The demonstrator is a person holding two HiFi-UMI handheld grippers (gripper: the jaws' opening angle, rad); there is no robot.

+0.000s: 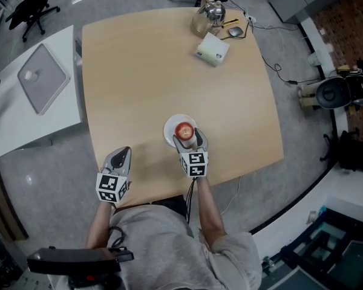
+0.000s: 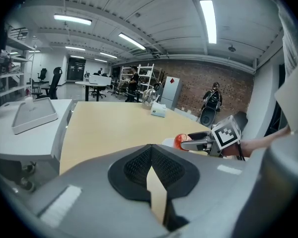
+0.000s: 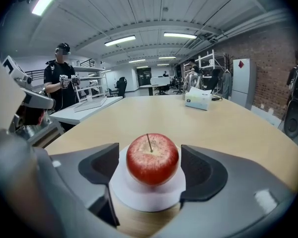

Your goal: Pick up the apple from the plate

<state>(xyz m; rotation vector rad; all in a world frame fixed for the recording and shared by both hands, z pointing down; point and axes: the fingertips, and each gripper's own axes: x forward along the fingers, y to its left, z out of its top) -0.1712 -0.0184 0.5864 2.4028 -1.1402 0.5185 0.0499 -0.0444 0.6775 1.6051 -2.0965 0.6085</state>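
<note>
Released and wide apart at the right fingers (image 3: 201, 171), with the apple (image 3: 152, 158) between them but not touched by either pad. Clenched together at the left fingers (image 2: 134, 165), with nothing between, near the close edge of the surface (image 2: 104, 123) and well apart from the fruit.

Likely troubles on closing, as a judgement only:
- Could push the apple sideways if touched by one pad first, being round and free to roll on the plate (image 3: 139, 198).
- Could also catch the plate rim under the pads, seemingly low and just beside it, and then lift or drag the plate together with the fruit.
- Could let the apple slip out if gripped above the widest part, given the smooth skin.

Better to close slowly and well centred.

On the plate: only the apple, upright, stem up, about in the middle. Small white plate, close to the near edge of the surface.

At the far side, a box (image 1: 213, 49) and a glass vessel (image 1: 207, 16); cannot tell the contents of either. On a white side table (image 1: 12, 125), a grey tray (image 1: 42, 77) with one small round thing in it, too small to name.
</note>
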